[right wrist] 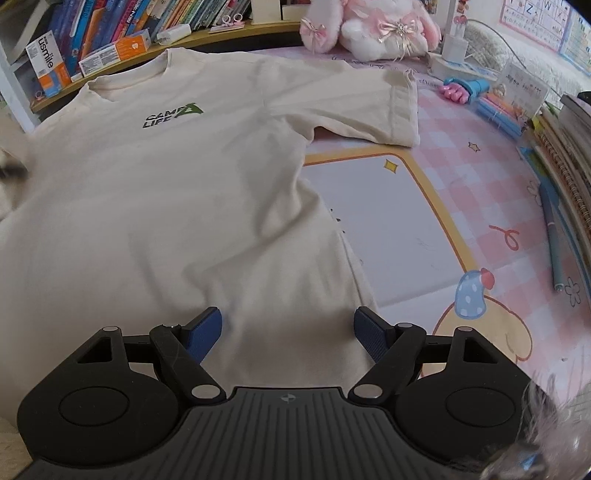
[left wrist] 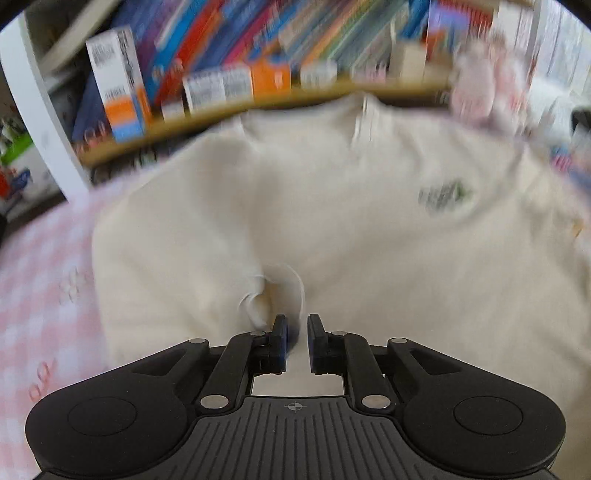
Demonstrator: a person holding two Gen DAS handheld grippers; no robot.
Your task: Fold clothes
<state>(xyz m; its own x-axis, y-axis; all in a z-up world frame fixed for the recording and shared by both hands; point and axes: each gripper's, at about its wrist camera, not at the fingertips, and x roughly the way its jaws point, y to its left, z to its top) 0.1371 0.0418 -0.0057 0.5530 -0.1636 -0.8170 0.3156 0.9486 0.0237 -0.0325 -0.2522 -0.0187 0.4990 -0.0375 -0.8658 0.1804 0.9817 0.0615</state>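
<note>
A cream T-shirt (right wrist: 177, 177) with a green and black chest print lies face up on a pink checked mat (right wrist: 480, 192). Its right sleeve (right wrist: 369, 107) is spread out flat. In the blurred left wrist view, the other sleeve's cuff (left wrist: 273, 291) stands bunched over the shirt body (left wrist: 369, 240), right at my left gripper (left wrist: 297, 321). Its jaws are narrow, with cuff fabric running into the gap. My right gripper (right wrist: 288, 321) hangs open over the shirt's lower right side, and the cloth lies flat below its fingers. A dark blur at the right wrist view's left edge looks like the left gripper.
A shelf of books and boxes (right wrist: 110, 40) runs along the back. A pink and white plush toy (right wrist: 369, 29) sits beyond the collar. At the right are stacked notebooks (right wrist: 569, 155), a blue pen (right wrist: 554, 240) and small toys (right wrist: 465, 88).
</note>
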